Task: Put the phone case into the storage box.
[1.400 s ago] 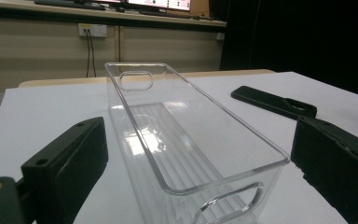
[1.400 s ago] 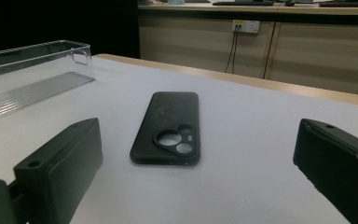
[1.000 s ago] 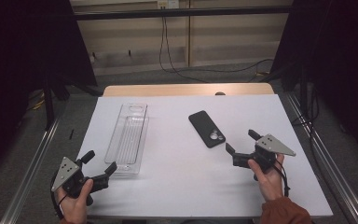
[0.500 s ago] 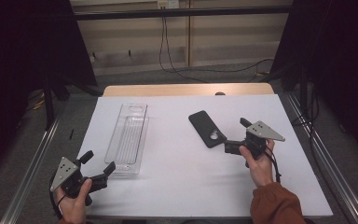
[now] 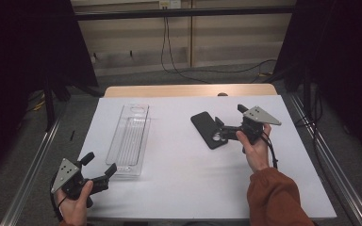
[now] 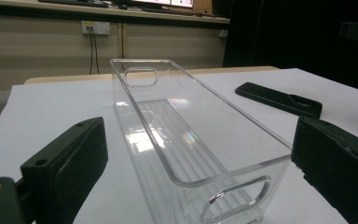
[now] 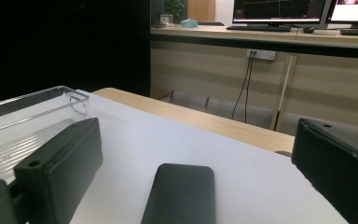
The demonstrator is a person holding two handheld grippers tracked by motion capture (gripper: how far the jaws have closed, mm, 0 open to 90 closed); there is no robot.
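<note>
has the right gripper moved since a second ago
Yes. The right gripper has gone up the table to the flat black phone case, which lies unmoved.

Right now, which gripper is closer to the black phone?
Right. The right gripper sits at the phone's near end, jaws open around it. The left gripper is far off by the clear tray's near end.

On the bench (image 5: 179,188) the clear tray (image 5: 131,139) lies left of centre, lengthwise away from the person, and the phone case (image 5: 208,129) lies right of centre, well apart from it. The left gripper (image 5: 96,165) sits at the bench's near left corner, just before the tray's near end (its handle cut-out faces it). The right gripper (image 5: 230,121) is at the case's right edge, its fingers (image 5: 219,122) spread over the case's near end.
</note>
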